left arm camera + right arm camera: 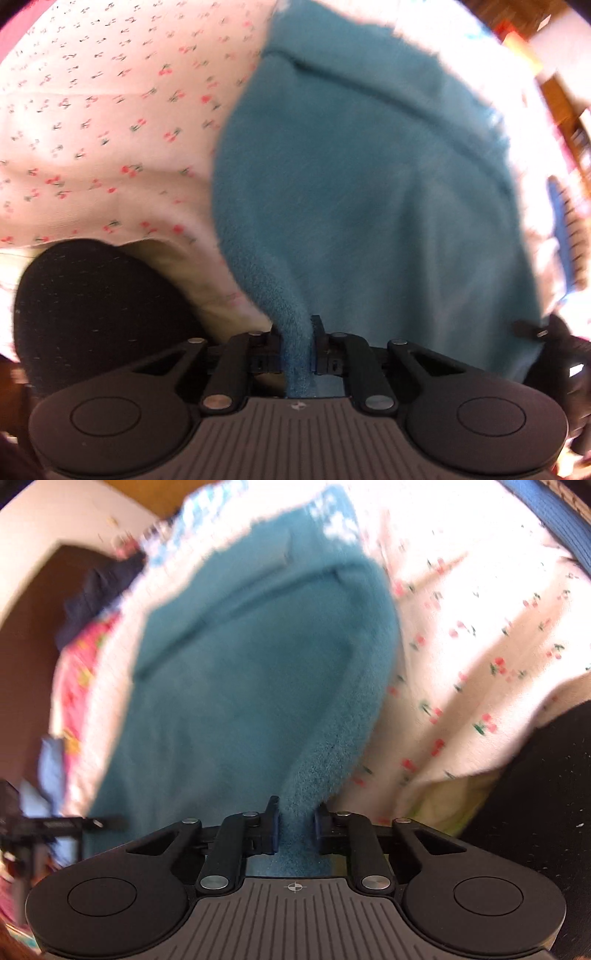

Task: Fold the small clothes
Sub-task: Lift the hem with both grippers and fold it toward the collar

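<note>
A teal fleece garment (362,192) lies spread over a white sheet printed with small cherries (96,122). My left gripper (296,343) is shut on the garment's near left edge, and a bunched strip of fleece runs up from between its pads. In the right wrist view the same teal garment (236,672) fills the middle. My right gripper (295,825) is shut on a thick fold of its near right edge. Both views are blurred. A seam or folded band crosses the garment's far part.
The cherry-print sheet (480,646) covers the surface around the garment. A black fabric mass (92,306) sits at the near left in the left wrist view and, as black fabric (535,812), at the near right in the right wrist view. Bright patterned clothes (85,672) and a dark garment (96,598) lie off to the left. The other gripper's black fingertip (532,330) shows at the right edge.
</note>
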`<action>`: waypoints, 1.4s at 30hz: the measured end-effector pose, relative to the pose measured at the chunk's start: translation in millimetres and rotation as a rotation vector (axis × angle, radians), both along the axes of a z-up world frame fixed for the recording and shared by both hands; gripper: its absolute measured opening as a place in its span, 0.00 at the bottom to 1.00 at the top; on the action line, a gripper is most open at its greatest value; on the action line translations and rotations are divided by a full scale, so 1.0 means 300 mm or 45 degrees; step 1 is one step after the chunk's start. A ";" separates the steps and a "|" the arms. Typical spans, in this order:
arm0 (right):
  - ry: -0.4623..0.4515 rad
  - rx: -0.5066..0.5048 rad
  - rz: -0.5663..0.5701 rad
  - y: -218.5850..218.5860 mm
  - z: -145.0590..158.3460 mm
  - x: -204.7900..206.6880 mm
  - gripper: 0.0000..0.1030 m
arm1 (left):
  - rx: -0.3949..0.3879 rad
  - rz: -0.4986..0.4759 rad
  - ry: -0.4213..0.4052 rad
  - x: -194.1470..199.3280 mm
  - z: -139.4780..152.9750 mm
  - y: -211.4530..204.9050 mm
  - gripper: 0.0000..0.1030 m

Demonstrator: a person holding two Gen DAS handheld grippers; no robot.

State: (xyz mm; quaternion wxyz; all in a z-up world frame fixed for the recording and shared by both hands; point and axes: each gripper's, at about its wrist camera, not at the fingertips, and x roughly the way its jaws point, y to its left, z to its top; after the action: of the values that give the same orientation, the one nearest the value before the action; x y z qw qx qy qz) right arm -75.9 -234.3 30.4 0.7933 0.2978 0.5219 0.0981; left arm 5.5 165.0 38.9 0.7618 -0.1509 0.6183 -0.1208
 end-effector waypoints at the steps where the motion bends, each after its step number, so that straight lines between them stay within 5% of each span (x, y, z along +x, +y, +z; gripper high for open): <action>1: -0.053 0.042 -0.018 0.000 0.017 -0.004 0.16 | -0.083 0.025 -0.027 0.001 0.016 0.010 0.16; 6: -0.347 0.254 -0.150 0.001 0.150 0.033 0.16 | -0.471 0.140 -0.198 0.072 0.123 0.033 0.16; 9: -0.485 0.357 -0.276 -0.012 0.204 0.113 0.16 | -0.584 0.179 -0.296 0.162 0.168 0.030 0.16; 13: -0.567 0.329 -0.404 -0.031 0.236 0.277 0.16 | -0.652 0.259 -0.368 0.315 0.173 0.055 0.16; 20: -0.501 0.247 -0.590 -0.084 0.125 0.582 0.16 | -0.536 0.447 -0.520 0.573 0.099 0.073 0.16; 26: -0.382 0.285 -0.722 -0.135 -0.033 0.721 0.26 | -0.306 0.477 -0.559 0.708 -0.033 0.005 0.18; 28: -0.370 0.305 -0.727 -0.140 -0.058 0.723 0.31 | -0.302 0.490 -0.533 0.718 -0.064 -0.001 0.21; 31: -0.444 0.301 -0.708 -0.143 -0.044 0.701 0.54 | -0.310 0.507 -0.544 0.710 -0.064 -0.001 0.24; 34: -0.547 0.208 -0.688 -0.137 0.009 0.674 0.56 | -0.353 0.543 -0.542 0.707 -0.051 0.011 0.29; 42: -0.603 -0.109 -0.599 -0.076 0.011 0.655 0.56 | -0.396 0.678 -0.535 0.714 -0.032 0.044 0.34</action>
State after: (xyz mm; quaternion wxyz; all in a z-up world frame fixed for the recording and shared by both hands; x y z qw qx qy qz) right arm 120.7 -257.1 33.8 0.9052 0.3455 0.2437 -0.0432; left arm 219.7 178.3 29.4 0.8449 -0.3921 0.3618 -0.0393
